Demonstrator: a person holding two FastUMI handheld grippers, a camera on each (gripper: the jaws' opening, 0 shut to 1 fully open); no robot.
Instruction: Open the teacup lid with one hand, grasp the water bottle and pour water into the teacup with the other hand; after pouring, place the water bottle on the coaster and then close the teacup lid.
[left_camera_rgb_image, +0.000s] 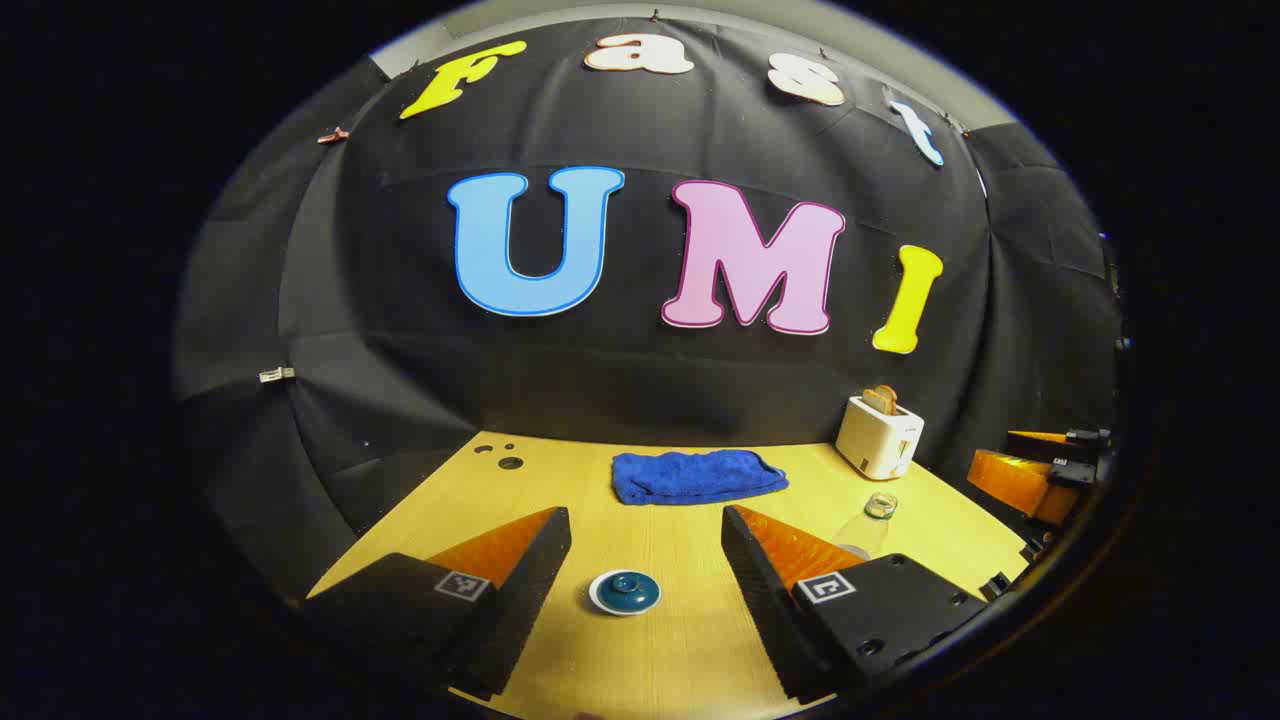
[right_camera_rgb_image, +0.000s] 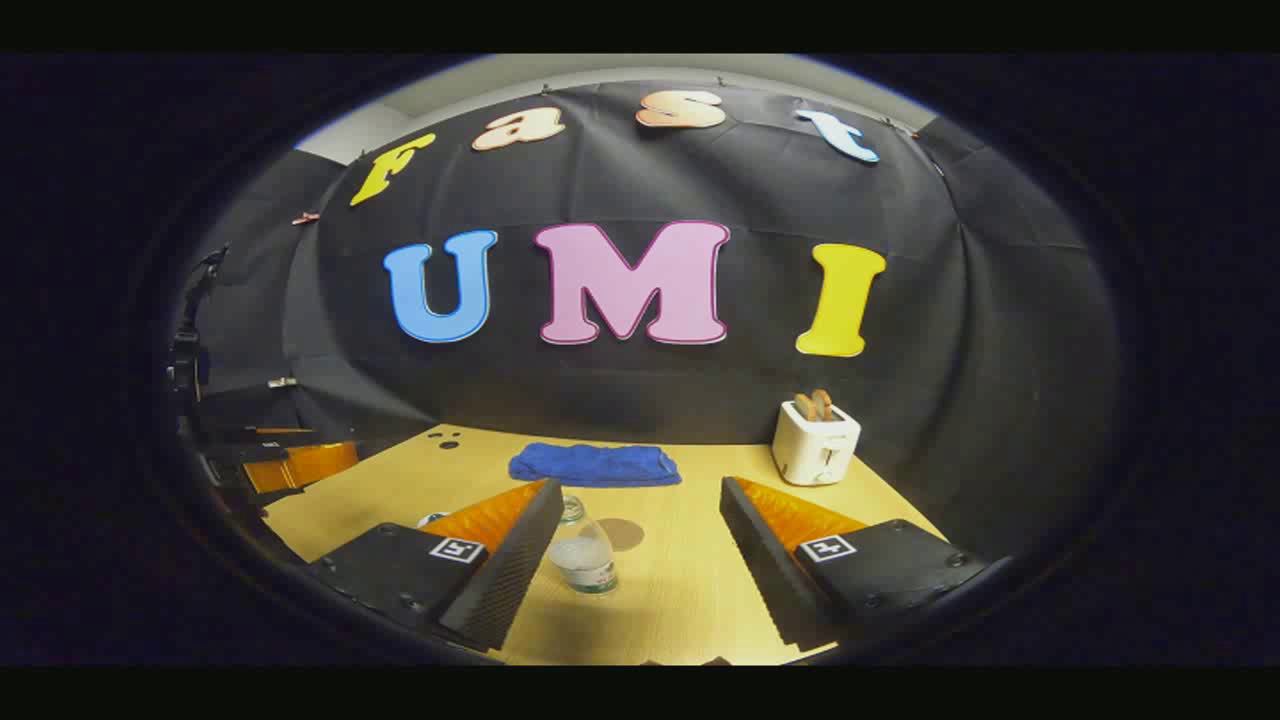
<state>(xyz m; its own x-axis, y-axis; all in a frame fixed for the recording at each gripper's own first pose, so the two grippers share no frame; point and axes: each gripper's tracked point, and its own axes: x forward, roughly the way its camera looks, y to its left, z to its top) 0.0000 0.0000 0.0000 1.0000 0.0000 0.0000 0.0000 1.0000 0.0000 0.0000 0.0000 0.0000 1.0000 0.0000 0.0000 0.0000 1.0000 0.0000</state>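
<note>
Nearest you in the left gripper view are your left gripper's (left_camera_rgb_image: 646, 560) two fingers, spread wide apart with nothing between their pads. On the bench (left_camera_rgb_image: 680, 640) in the gap between them, a little nearer the left finger, sits one teacup (left_camera_rgb_image: 624, 592) with its lid (left_camera_rgb_image: 626, 586) on, touching neither finger. Beyond the right finger stands one clear bottle (left_camera_rgb_image: 872, 522), well apart from the cup. Ahead of both fingers, near the bench's far edge, lies one blue towel (left_camera_rgb_image: 697, 475). Past the bottle, to the right, stands one white toaster (left_camera_rgb_image: 880, 437) with toast in its slot. Your other gripper (left_camera_rgb_image: 1040, 470) shows at the far right edge.

In the right gripper view your right gripper's (right_camera_rgb_image: 640, 555) two fingers are likewise wide apart and hold nothing. The bottle (right_camera_rgb_image: 582, 552) stands upright just beside the left finger's inner face; whether they touch, you cannot tell. Just behind the bottle lies one round coaster (right_camera_rgb_image: 621, 533), flat on the bench (right_camera_rgb_image: 680, 600) between the fingers. The towel (right_camera_rgb_image: 594, 465) lies ahead, and the toaster (right_camera_rgb_image: 815, 443), with two slices showing, stands beyond the right finger.
</note>
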